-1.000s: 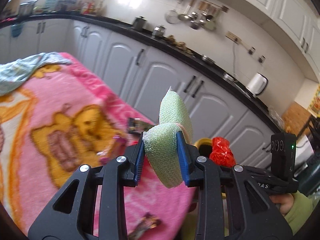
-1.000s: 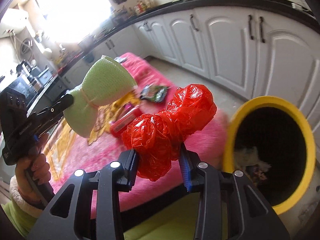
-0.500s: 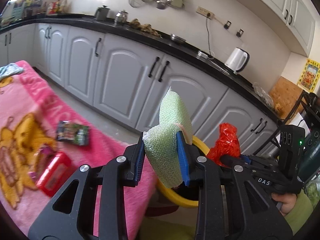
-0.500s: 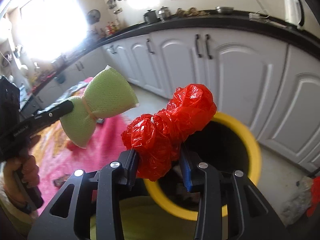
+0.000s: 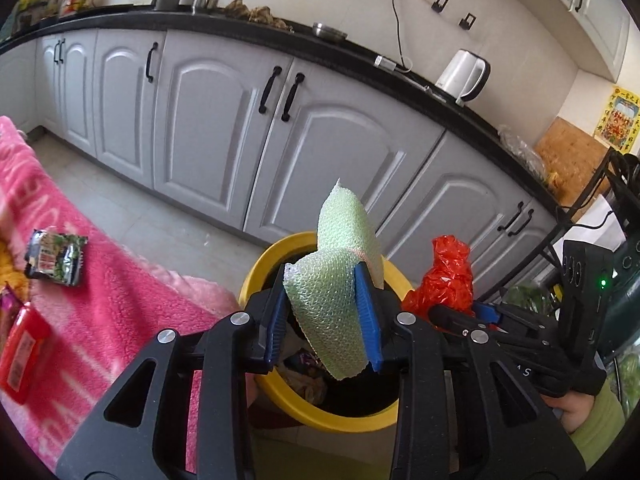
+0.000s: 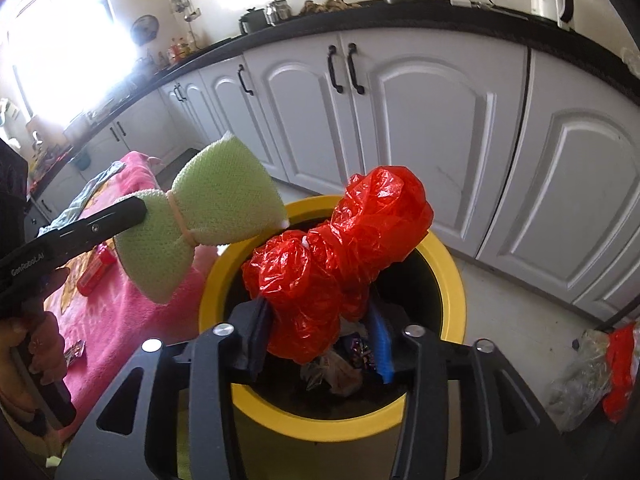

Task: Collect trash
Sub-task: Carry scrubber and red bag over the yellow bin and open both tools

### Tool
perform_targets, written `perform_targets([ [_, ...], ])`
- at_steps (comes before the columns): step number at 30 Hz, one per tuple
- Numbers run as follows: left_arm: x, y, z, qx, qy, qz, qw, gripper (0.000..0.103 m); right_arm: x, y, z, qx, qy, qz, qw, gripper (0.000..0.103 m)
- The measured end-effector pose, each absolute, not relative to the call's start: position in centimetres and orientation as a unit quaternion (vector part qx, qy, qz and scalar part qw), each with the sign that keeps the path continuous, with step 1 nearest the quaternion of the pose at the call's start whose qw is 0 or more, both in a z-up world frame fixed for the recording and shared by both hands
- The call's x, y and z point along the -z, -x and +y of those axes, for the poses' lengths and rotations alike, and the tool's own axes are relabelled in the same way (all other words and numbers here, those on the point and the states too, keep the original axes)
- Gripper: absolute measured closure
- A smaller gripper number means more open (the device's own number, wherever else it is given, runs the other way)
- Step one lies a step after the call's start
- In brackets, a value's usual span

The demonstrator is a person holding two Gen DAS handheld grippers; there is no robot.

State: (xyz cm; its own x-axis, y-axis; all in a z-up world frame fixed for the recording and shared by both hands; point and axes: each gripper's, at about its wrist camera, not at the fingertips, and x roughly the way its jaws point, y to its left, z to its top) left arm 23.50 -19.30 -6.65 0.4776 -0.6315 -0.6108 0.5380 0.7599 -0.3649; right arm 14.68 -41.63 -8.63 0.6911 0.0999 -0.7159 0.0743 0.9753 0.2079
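Note:
My left gripper [image 5: 324, 318] is shut on a green foam net [image 5: 334, 292] tied in the middle; it also shows in the right wrist view [image 6: 200, 216]. It hangs over the near rim of a yellow trash bin [image 5: 280, 394]. My right gripper [image 6: 318, 332] is shut on a crumpled red plastic bag [image 6: 340, 256], held above the bin's mouth [image 6: 454, 280]; the bag shows in the left wrist view [image 5: 446, 276]. Several scraps of trash [image 6: 336, 372] lie in the bin.
A pink blanket [image 5: 104, 300] covers a surface left of the bin, with a dark snack packet [image 5: 54, 258] and a red pack [image 5: 20, 350] on it. White kitchen cabinets [image 5: 224, 128] stand behind. A plastic bag [image 6: 596, 376] lies on the floor at right.
Both grippers swung from over the pink blanket to above the yellow bin, still holding the foam net and the red bag. The bin is now directly below them.

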Motion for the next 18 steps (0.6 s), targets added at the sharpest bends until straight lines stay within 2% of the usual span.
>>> perform_targets([
  [3,7.4,-23.9,-18.9,0.331,0.067,0.391,0.856,0.075,9.2,-14.7,-42.4,0.0,-0.124,0.396,0.91,0.053],
  [5,7.8,-24.1,-18.6,0.324,0.072,0.397,0.856,0.068,9.3,-14.7,-42.6,0.004,-0.129,0.397,0.909,0.05],
  [6,8.0,-24.2,-18.2,0.32,0.076,0.399,0.856,0.06,9.4,-14.8,-42.7,0.003,-0.132,0.397,0.908,0.05],
  [11,8.3,-24.3,-16.8,0.306,0.084,0.399,0.86,0.054,9.3,-14.9,-42.5,-0.001,-0.131,0.395,0.909,0.047],
  [18,7.4,-23.9,-14.6,0.291,0.093,0.386,0.871,0.036,8.5,-14.6,-41.2,-0.015,-0.118,0.385,0.915,0.039],
])
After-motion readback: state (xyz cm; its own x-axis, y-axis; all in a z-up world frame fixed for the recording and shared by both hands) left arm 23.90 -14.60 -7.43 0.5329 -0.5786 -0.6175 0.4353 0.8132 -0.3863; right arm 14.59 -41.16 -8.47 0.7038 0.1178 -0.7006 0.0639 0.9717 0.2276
